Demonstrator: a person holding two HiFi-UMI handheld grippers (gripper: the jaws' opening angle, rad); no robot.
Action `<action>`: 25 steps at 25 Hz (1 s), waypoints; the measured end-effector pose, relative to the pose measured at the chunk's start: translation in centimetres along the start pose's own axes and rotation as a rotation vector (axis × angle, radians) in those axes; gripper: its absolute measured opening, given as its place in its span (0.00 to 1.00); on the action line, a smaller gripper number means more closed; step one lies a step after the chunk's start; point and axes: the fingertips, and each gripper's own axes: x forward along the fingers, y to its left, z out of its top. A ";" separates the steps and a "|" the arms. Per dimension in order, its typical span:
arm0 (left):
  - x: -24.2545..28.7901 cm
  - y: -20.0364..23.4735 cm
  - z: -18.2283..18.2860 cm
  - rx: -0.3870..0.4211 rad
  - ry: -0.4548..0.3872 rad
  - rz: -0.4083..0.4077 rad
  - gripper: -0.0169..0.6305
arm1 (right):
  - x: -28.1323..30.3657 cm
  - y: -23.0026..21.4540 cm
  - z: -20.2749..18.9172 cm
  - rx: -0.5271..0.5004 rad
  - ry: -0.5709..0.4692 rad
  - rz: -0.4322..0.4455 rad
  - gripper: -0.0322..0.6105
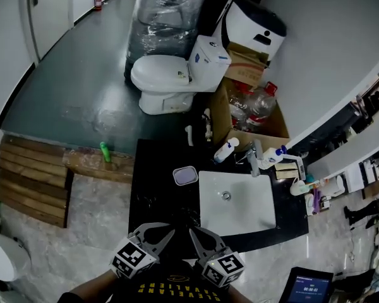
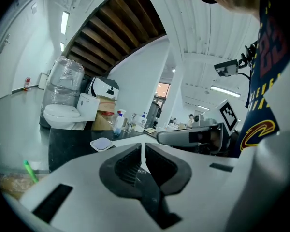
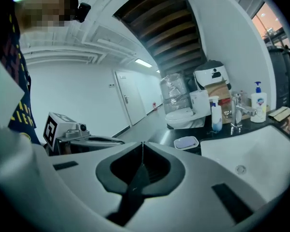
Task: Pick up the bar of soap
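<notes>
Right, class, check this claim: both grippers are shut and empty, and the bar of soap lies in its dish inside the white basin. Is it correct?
Not quite. The bar of soap in its dish lies on the black counter left of the white basin, not inside it, as the head view shows. The left gripper and right gripper are indeed shut and empty.
</notes>
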 end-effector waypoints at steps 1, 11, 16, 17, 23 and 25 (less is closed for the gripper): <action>0.0 0.5 0.1 -0.002 0.003 0.018 0.05 | 0.6 0.1 0.2 -0.008 0.001 0.022 0.08; 3.8 2.7 0.3 0.072 0.108 0.088 0.05 | 2.1 -4.6 -0.1 0.119 0.000 0.074 0.08; 7.1 5.3 2.3 0.126 0.146 0.130 0.06 | 1.9 -7.9 -0.3 0.195 -0.004 0.064 0.08; 7.7 5.7 2.5 0.136 0.157 0.138 0.06 | 1.8 -8.5 -0.5 0.212 -0.003 0.062 0.08; 11.5 8.4 2.8 0.245 0.240 0.183 0.12 | 1.9 -11.1 -0.6 0.274 -0.026 0.065 0.08; 12.7 9.3 2.6 0.265 0.276 0.186 0.14 | 1.9 -11.4 -0.8 0.283 -0.026 0.076 0.08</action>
